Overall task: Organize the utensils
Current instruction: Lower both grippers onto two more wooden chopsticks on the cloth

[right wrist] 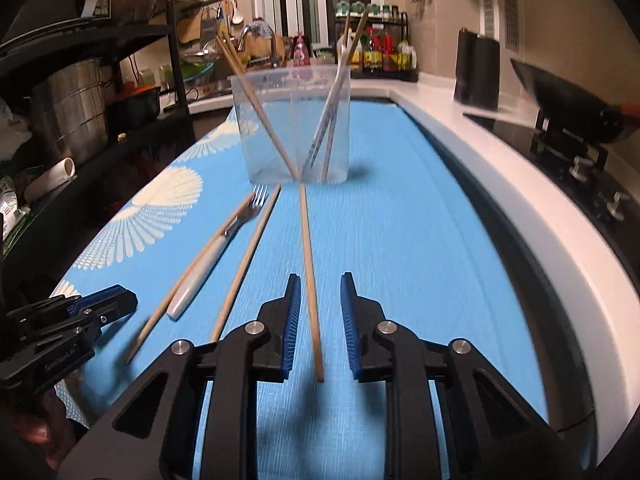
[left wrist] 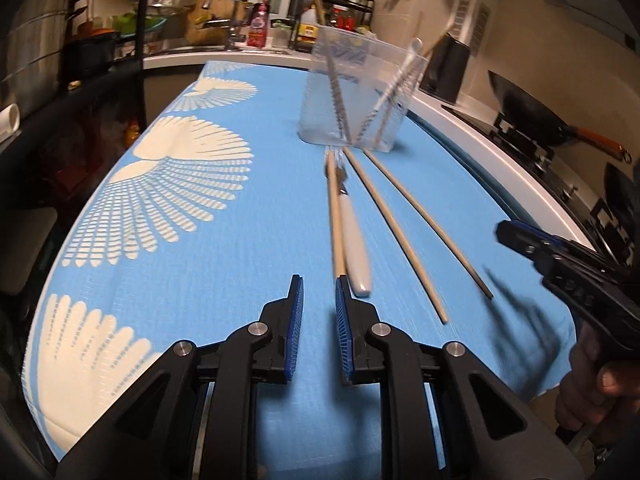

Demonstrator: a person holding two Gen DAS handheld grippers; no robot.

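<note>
Right gripper (right wrist: 320, 316) released, straddling a chopstick (right wrist: 310, 280) lying toward the clear container (right wrist: 294, 128) at 12 o'clock. Left gripper (left wrist: 319, 312) released too. Possibly too high; could clench on air or skid the chopstick across the counter (right wrist: 400, 260).

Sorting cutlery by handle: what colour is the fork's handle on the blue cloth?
White; the metal fork's smooth handle shows best in the right wrist view.

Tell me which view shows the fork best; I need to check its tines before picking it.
The right wrist view: the fork lies unobstructed on the blue tablecloth, its tines sharp and pointing toward the clear container. The left wrist view shows its white handle clearly, but the tines are blurred beside a chopstick.
</note>
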